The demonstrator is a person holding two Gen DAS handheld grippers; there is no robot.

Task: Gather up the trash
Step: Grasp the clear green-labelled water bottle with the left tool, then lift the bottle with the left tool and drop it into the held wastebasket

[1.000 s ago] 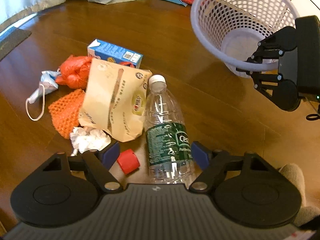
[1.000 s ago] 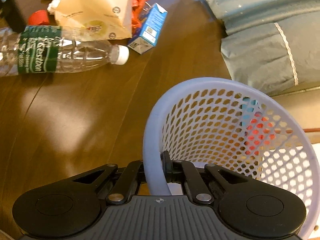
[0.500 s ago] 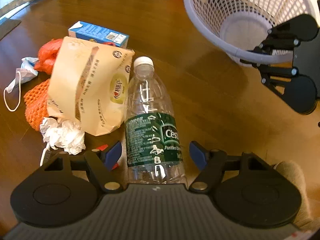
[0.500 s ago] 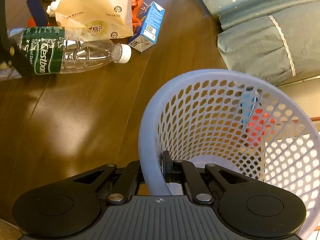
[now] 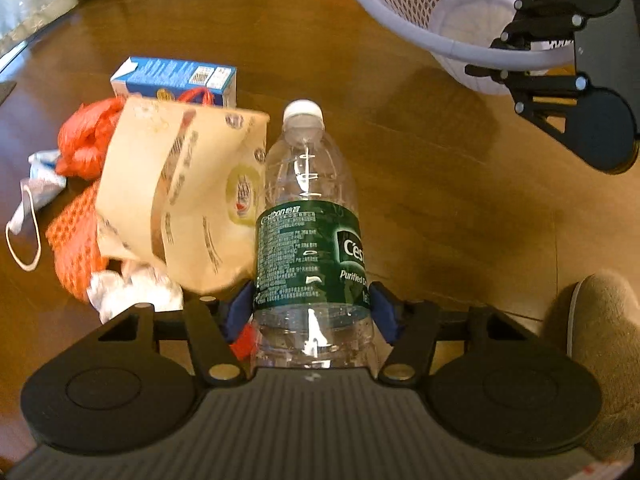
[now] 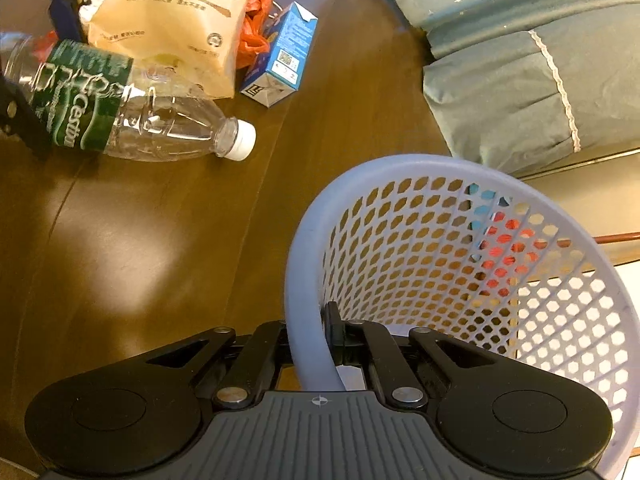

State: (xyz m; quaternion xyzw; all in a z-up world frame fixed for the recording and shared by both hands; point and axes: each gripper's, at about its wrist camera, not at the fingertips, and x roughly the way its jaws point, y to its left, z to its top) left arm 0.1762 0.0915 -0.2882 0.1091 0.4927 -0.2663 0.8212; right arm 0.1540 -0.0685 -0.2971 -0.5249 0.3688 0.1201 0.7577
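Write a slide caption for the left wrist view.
Left tool grips the plastic bottle beside floor litter; right tool holds the basket.

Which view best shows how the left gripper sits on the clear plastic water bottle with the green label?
The left wrist view: both blue pads flank the clear plastic water bottle at the label's lower edge, apparently touching. The right wrist view shows the bottle lying sideways, its base end and the left gripper mostly cut off.

The left gripper (image 5: pixel 312 310) is low and level, its two blue-padded fingers (image 5: pixel 383 309) pressed against opposite sides of the bottle (image 5: pixel 310 240), whose base sits between them. The right gripper (image 6: pixel 310 336) is clamped on the basket (image 6: pixel 304 272) rim, one finger outside the wall and one inside.
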